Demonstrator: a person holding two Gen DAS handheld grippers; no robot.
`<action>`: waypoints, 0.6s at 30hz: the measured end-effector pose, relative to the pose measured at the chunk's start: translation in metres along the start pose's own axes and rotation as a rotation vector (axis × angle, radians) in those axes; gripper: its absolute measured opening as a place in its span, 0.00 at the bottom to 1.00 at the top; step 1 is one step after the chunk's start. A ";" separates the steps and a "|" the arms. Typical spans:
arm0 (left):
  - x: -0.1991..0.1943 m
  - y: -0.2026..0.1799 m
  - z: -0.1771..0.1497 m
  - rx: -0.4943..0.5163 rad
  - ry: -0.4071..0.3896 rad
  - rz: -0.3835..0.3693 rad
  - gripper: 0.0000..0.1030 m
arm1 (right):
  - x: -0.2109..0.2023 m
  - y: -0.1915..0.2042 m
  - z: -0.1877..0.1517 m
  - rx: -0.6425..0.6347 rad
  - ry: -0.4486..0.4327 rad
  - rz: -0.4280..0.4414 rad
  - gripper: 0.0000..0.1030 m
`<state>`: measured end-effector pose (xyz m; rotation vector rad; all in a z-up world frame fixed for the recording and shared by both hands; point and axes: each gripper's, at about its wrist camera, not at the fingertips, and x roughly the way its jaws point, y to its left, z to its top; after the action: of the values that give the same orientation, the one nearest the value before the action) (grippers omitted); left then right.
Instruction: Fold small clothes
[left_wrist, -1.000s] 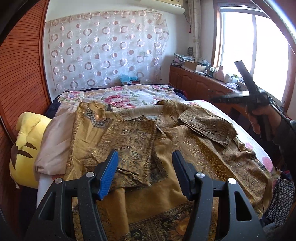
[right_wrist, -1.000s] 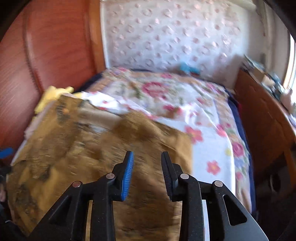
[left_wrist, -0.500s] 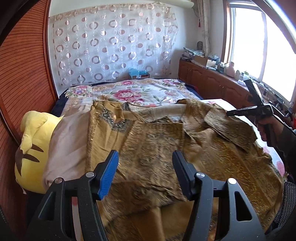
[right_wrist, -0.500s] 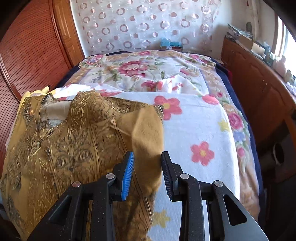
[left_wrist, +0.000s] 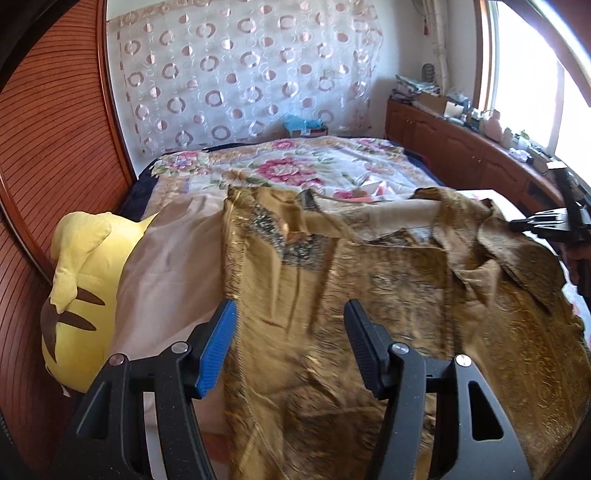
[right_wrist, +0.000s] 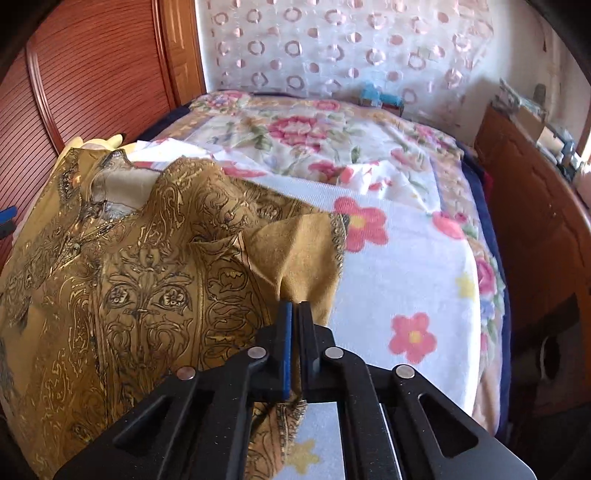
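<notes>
Garment: gold-brown patterned short-sleeved shirt of thin brocade-look fabric (left_wrist: 369, 295), spread over the bed, collar toward 12 o'clock, hem toward 6 o'clock in the left wrist view
Bed cover: white fleece blanket with pink flowers (right_wrist: 399, 266), under the shirt and bare at 3 o'clock of it in the right wrist view
Right gripper (right_wrist: 294, 314): jaws just closed, pads together and clamped on the shirt's right sleeve edge, a peak of plain mustard cloth rising at 12 o'clock of the tips
Right gripper, far view: seen at 3 o'clock in the left wrist view (left_wrist: 550, 223), low at the shirt's sleeve
Left gripper (left_wrist: 290, 350): fingers apart, nothing between the pads, hovering over the shirt's left side near its long edge; touching the cloth or not, cannot tell
Beside the shirt: yellow plush toy with brown stripes (left_wrist: 77, 295) at 9 o'clock, a pale beige cloth (left_wrist: 173, 266) between toy and shirt
Step in hand: probably start of the first fold, right sleeve pinched, left side not yet gripped
Next move calls for: lowering the left fingers onto the left sleeve or side edge, closing on one layer only, then drawing both sides inward toward the shirt's midline, keeping the cloth taut and flat
Risk: thin slippery fabric bunching or slipping from the pinch
</notes>
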<state>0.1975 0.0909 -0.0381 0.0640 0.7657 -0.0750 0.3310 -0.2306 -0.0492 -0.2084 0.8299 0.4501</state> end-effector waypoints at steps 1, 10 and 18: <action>0.005 0.002 0.002 0.002 0.006 0.008 0.60 | -0.005 -0.002 -0.001 0.000 -0.024 -0.013 0.02; 0.032 0.025 0.020 -0.016 0.027 0.029 0.60 | -0.027 -0.044 -0.012 0.120 -0.093 -0.052 0.01; 0.051 0.033 0.036 0.006 0.047 0.026 0.60 | -0.013 -0.044 -0.006 0.163 -0.108 -0.051 0.07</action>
<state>0.2618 0.1187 -0.0470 0.0812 0.8112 -0.0515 0.3394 -0.2760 -0.0430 -0.0537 0.7494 0.3412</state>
